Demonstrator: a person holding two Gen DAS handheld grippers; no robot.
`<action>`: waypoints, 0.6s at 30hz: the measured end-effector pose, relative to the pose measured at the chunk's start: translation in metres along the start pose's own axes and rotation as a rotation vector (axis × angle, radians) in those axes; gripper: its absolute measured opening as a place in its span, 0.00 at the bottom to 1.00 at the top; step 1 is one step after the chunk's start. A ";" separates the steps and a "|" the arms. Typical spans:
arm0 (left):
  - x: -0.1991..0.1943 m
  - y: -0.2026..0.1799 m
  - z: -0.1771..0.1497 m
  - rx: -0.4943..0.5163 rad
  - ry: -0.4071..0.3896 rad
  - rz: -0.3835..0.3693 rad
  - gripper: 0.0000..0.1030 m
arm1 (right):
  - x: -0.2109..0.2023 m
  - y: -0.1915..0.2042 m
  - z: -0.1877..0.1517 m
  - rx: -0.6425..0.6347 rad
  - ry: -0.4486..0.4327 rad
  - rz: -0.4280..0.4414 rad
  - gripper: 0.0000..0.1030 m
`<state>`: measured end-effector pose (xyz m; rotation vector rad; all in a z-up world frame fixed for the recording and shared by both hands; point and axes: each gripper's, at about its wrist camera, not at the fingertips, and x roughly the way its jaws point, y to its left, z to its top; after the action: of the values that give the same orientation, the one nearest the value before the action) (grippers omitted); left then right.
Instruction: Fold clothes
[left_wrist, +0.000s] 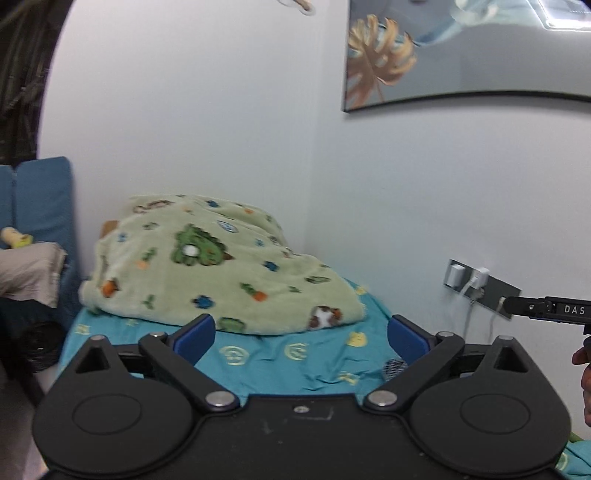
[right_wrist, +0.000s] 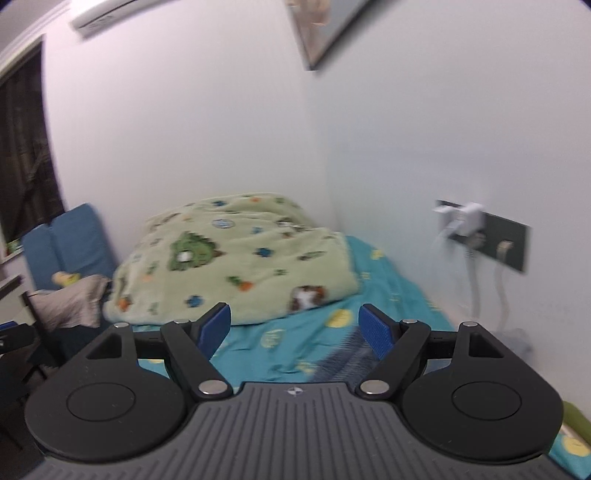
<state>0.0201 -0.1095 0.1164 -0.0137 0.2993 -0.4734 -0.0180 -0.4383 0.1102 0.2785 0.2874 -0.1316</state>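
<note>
Blanket (left_wrist: 218, 266) heaped, long axis toward wall corner; both grippers empty.

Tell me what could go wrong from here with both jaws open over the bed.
1. The blanket is a bulky heap, so a grip might catch only one layer and drag it.
2. Plugs and cables hang close to the bed's right edge; a wide swing could snag them.
3. The right view is blurred, suggesting fast motion.

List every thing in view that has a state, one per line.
Left gripper: open, empty, above the bed.
Right gripper: open, empty.
Pale green fleece blanket with cartoon prints: bunched in a heap, unfolded.
Teal patterned bedsheet: spread, wrinkled.
Dark grey wall socket panel: chargers plugged in.
Dark blue patterned cloth: partly hidden, state unclear.
</note>
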 end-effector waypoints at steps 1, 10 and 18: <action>-0.006 0.007 -0.001 0.000 -0.002 0.018 0.97 | 0.001 0.012 -0.001 -0.010 0.002 0.022 0.77; -0.040 0.064 -0.024 -0.021 -0.010 0.155 0.97 | 0.023 0.102 -0.022 -0.092 0.010 0.212 0.77; -0.032 0.086 -0.052 -0.006 0.015 0.226 0.97 | 0.038 0.150 -0.050 -0.159 0.010 0.300 0.77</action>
<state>0.0170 -0.0156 0.0685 0.0177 0.3125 -0.2483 0.0297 -0.2843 0.0906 0.1623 0.2612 0.1878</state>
